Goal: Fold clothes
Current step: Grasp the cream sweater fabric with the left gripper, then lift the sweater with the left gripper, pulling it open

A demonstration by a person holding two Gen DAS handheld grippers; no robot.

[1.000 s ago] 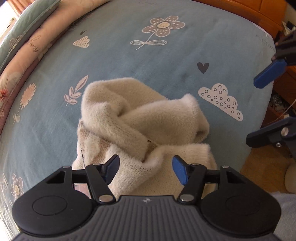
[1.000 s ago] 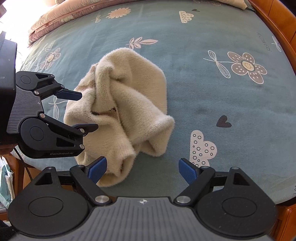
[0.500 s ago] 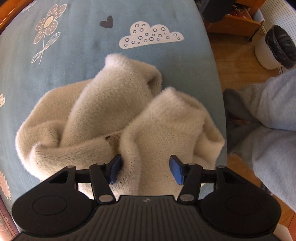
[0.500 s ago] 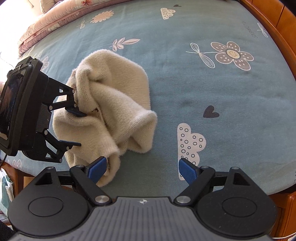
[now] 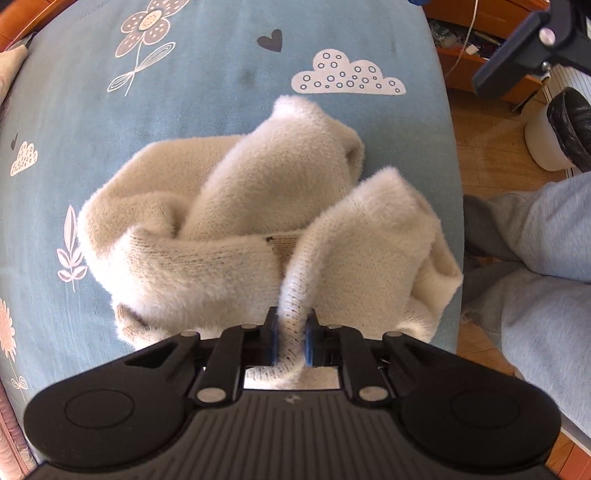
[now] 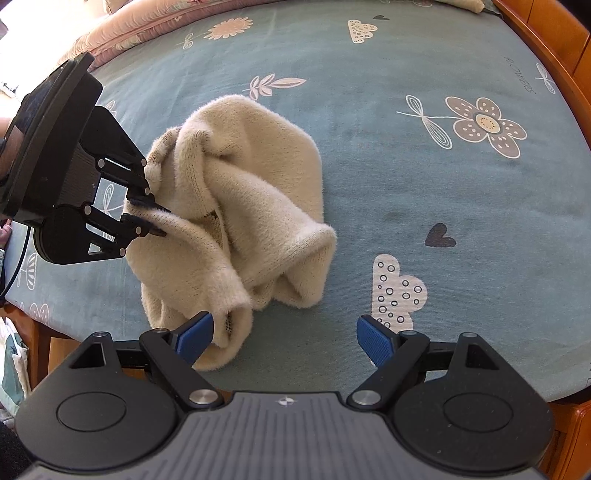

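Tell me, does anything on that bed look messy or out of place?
Yes: the cream sweater lies bunched in a twisted heap near the edge of the bed sheet, not flat. The left gripper pinches one fold. Nothing looks torn or spilled.

We see a blue-green bed sheet (image 6: pixel 406 177) printed with flowers, clouds and hearts — a wooden bed frame (image 6: pixel 546 48) along its edge, a pink quilt (image 6: pixel 122 33) behind, grey trouser legs (image 5: pixel 546 258) beside.
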